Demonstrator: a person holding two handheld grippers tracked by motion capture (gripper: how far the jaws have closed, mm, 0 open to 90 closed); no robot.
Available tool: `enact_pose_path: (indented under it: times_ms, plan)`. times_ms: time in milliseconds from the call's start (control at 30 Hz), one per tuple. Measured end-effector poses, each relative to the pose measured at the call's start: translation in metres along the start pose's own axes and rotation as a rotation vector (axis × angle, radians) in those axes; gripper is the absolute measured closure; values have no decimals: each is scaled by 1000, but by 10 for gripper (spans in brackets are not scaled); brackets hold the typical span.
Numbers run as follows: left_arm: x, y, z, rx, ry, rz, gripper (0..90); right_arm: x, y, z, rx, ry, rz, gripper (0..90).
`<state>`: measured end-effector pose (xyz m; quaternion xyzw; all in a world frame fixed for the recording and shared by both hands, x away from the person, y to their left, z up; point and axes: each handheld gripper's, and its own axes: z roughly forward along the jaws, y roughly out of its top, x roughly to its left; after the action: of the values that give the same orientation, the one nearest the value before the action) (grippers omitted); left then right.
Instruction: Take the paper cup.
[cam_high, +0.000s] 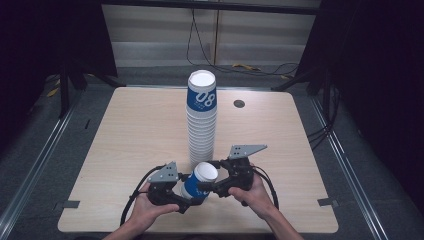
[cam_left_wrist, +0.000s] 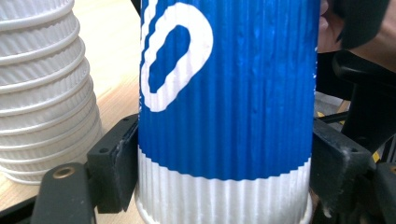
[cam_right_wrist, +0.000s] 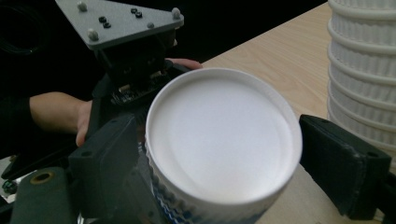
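A blue and white ribbed paper cup (cam_high: 199, 181) lies tilted between my two grippers, near the front edge of the table (cam_high: 135, 130). My left gripper (cam_high: 190, 196) is shut on it: in the left gripper view both jaws press the cup (cam_left_wrist: 224, 93) at the line between its blue wall and white band. My right gripper (cam_high: 207, 184) stands open around the cup's white flat end (cam_right_wrist: 224, 135), with a gap between its right-hand jaw and the cup. Just behind the cup rises a tall stack of inverted cups (cam_high: 202, 125), topped by a blue cup marked "08".
The stack (cam_left_wrist: 42, 84) stands close to the held cup, at the left of the left gripper view, and its white bands (cam_right_wrist: 364, 70) stand at the right of the right gripper view. A round grommet (cam_high: 239, 103) sits at the table's back right. Cables lie on the floor behind.
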<state>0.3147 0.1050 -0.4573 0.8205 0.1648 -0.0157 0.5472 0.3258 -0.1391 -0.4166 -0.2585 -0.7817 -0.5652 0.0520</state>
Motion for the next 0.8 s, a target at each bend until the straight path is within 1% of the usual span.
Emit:
enact_pose_path:
  times_ms: [67, 133, 267, 300, 367, 433, 567, 667, 733, 800]
  plan:
    - [1, 1, -1, 5, 2, -6, 220, 0, 0, -1, 4, -8, -8, 137]
    - [2, 0, -3, 9, 3, -11, 221, -1, 0, -2, 4, -4, -11, 136]
    - [4, 1, -6, 20, -1, -14, 223, -2, 0, -4, 10, -26, -18, 136]
    - [4, 1, -7, 17, -1, -18, 223, -2, -1, -4, 15, -19, -22, 136]
    - [6, 0, -9, 21, 6, -29, 222, -2, -1, -5, 24, -24, -28, 136]
    - [8, -1, -12, 17, -2, -40, 220, -2, -1, -6, 33, -21, -37, 136]
    - [11, -1, -18, 16, 15, -43, 220, -3, -1, -7, 62, -7, -47, 139]
    - [13, 0, -20, 28, 8, -64, 221, -3, -1, -8, 81, -15, -51, 140]
    - [14, 3, -23, 41, 12, -45, 221, -3, -1, -8, 88, -19, -54, 142]
    - [15, 5, -24, 46, 12, -51, 221, -4, 0, -8, 103, -24, -56, 146]
